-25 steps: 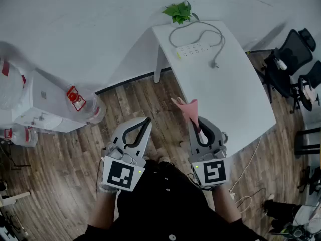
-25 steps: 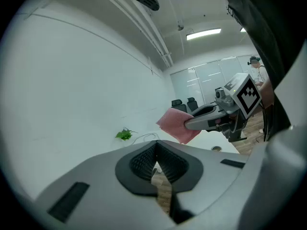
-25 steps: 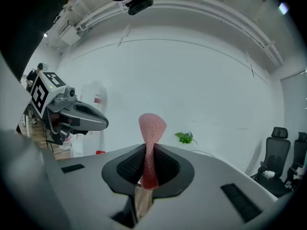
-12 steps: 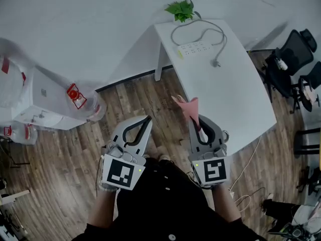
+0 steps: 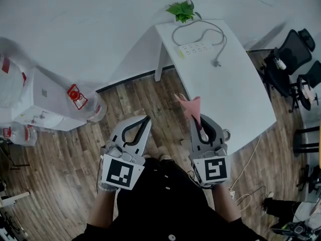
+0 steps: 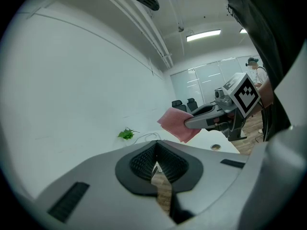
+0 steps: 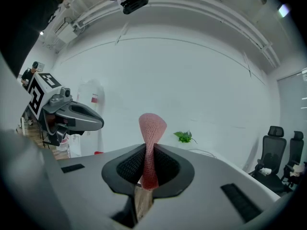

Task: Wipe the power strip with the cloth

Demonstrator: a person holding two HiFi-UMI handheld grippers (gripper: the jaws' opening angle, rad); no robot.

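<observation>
A white power strip (image 5: 196, 49) with a grey looped cable lies at the far end of the white table (image 5: 235, 99). My right gripper (image 5: 196, 120) is shut on a pink cloth (image 5: 189, 107), held above the floor near the table's near-left edge; the cloth (image 7: 149, 147) stands up between its jaws. My left gripper (image 5: 146, 119) hangs to its left over the wood floor, shut with nothing in it. From the left gripper view, the cloth (image 6: 175, 123) shows in the right gripper (image 6: 188, 123). Both grippers are far short of the strip.
A small green plant (image 5: 181, 10) stands at the table's far corner by the wall. A water dispenser and bottles (image 5: 35, 104) stand at the left. Black office chairs (image 5: 293, 59) are to the right of the table. A cable trails on the floor (image 5: 246, 185).
The view has shifted slightly; both grippers and the cloth keep nearly the same pose, the right one drifting a little to the right.
</observation>
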